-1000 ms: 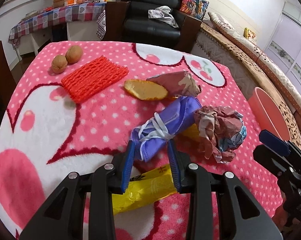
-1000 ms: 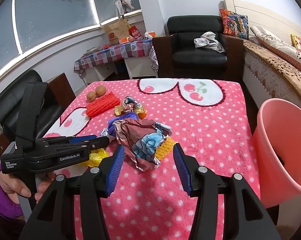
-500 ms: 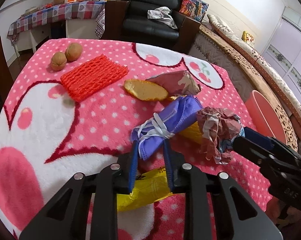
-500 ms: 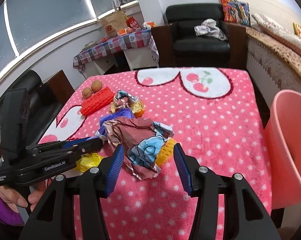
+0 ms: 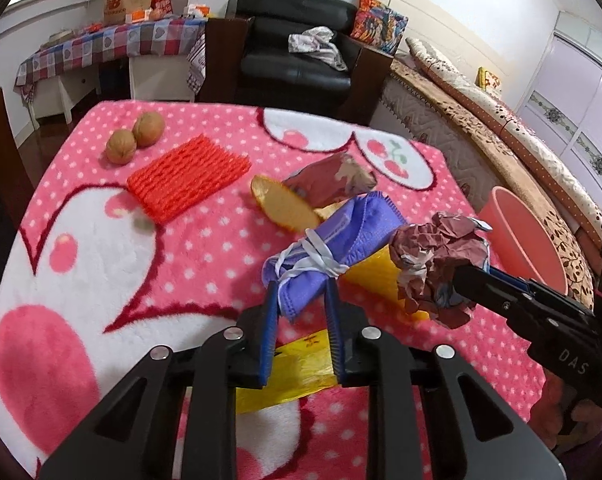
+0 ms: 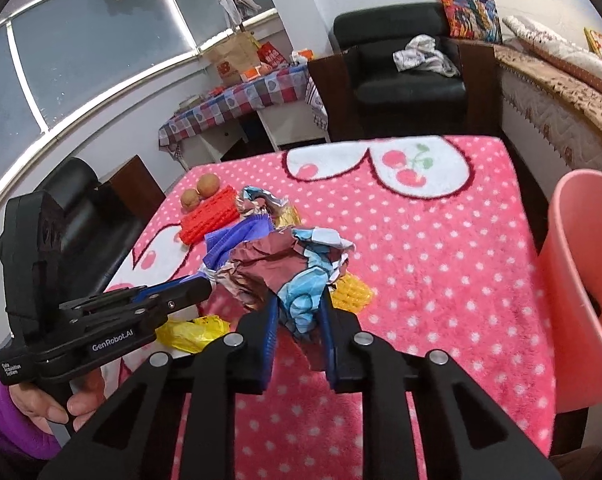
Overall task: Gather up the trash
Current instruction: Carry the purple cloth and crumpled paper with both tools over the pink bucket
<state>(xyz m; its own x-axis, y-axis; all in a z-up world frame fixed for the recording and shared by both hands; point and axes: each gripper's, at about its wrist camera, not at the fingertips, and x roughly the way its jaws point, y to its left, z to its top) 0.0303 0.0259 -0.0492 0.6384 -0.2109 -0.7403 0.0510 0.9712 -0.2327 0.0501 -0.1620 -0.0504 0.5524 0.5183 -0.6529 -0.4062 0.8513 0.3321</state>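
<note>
On the pink spotted blanket (image 5: 205, 240) lies a heap of trash. My left gripper (image 5: 301, 292) is closing, its blue pads pressing the near end of a purple cloth bundle (image 5: 341, 240) tied with white string. The right gripper (image 6: 299, 300) is closing too, its pads squeezing a crumpled brown and blue paper ball (image 6: 277, 268). That paper ball (image 5: 437, 252) hangs slightly raised just right of the purple bundle. A pink bin (image 6: 581, 264) stands off the table's right edge.
A yellow plastic bag (image 5: 297, 364) lies under my left fingers. Further back are a red foam net (image 5: 185, 178), two walnuts (image 5: 135, 138), a yellow peel (image 5: 285, 204) and another crumpled wrapper (image 5: 333, 178). A yellow foam net (image 6: 351, 292) lies beside the paper ball.
Both grippers have closed from wide open: the left onto the purple bundle, the right onto the crumpled paper. The paper ball now sits gathered between the right pads.
</note>
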